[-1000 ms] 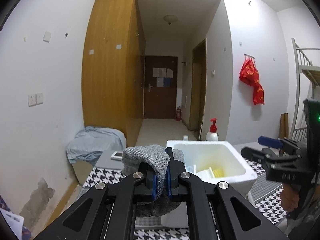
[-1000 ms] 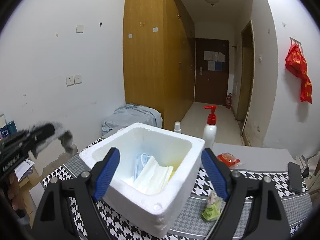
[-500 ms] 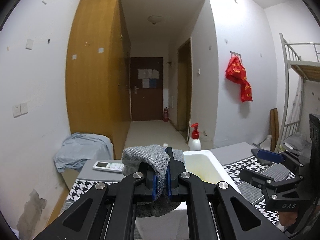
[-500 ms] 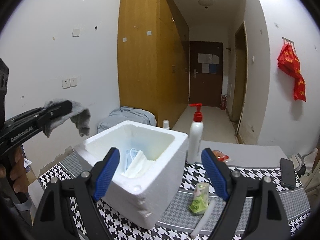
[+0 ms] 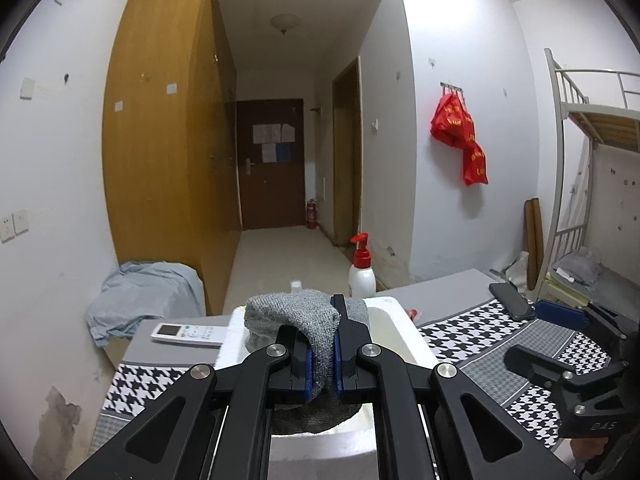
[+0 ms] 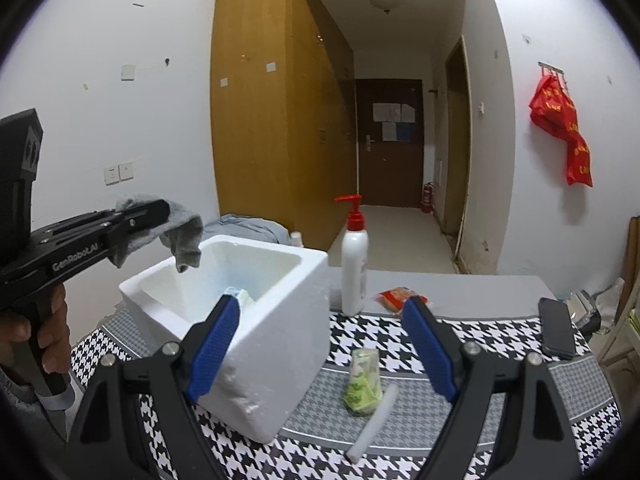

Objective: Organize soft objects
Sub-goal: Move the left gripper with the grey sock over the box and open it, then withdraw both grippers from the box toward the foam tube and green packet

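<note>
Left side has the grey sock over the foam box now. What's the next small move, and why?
Probably open the left gripper and let go. Its jaws are clamped on the grey sock, which hangs above the open top of the white foam box, so it should drop inside. The right gripper is open and holds nothing.

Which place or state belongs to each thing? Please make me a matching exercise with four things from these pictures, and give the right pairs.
Things:
1. grey sock
2. pump bottle
3. green packet
4. right gripper

Places or states:
A. lies on the checked tablecloth, to the right of the white foam box
B. open, holds nothing
C. clamped in the left gripper, hanging at the box's left rim
D. stands upright just behind the box's right corner

Right pairs: 1-C, 2-D, 3-A, 4-B
</note>
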The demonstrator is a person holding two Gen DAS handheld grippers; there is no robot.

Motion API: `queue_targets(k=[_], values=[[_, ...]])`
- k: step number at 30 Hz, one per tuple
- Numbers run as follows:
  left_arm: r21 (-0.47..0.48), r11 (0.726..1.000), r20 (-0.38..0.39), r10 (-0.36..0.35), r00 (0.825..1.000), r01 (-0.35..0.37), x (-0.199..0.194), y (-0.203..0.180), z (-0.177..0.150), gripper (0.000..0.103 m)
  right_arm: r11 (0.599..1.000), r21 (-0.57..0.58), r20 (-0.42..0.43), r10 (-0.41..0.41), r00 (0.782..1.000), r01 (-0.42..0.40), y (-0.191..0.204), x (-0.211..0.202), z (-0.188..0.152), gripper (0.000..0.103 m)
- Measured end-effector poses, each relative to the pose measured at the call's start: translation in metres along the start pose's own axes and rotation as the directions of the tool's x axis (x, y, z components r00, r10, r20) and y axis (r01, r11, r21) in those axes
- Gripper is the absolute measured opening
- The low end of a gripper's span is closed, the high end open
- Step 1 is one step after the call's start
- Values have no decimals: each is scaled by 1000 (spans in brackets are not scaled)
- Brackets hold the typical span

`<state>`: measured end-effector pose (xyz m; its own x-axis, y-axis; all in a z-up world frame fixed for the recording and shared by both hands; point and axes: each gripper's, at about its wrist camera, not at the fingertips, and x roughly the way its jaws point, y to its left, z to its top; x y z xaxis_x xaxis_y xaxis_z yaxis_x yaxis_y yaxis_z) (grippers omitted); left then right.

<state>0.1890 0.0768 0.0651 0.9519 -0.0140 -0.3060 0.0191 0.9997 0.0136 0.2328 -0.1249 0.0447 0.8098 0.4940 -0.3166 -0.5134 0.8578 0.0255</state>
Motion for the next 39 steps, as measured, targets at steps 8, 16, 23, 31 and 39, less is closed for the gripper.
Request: queue_targets(k=[8, 16, 23, 31, 39], values=[[-2, 1000, -54, -12, 998, 12, 21, -4, -3, 8, 1000, 23, -5, -19, 1000, 19, -12, -1, -4, 87], [-9, 1000, -63, 21, 998, -22, 26, -4, -3, 65, 999, 26, -2, -20, 1000, 20, -14, -2, -5, 87], [-53, 999, -28, 2, 1000, -4, 18, 4, -1, 91, 999, 33, -2, -28, 1000, 29, -17, -4, -5, 87], [86, 990, -158, -102, 982, 116, 36, -17, 2, 91, 998, 49, 0, -37, 999, 36, -20, -8, -6, 87], [127, 986, -143, -85, 986, 103, 27, -23, 1, 91, 998, 54, 4, -38, 999, 38, -22, -10, -8, 87]])
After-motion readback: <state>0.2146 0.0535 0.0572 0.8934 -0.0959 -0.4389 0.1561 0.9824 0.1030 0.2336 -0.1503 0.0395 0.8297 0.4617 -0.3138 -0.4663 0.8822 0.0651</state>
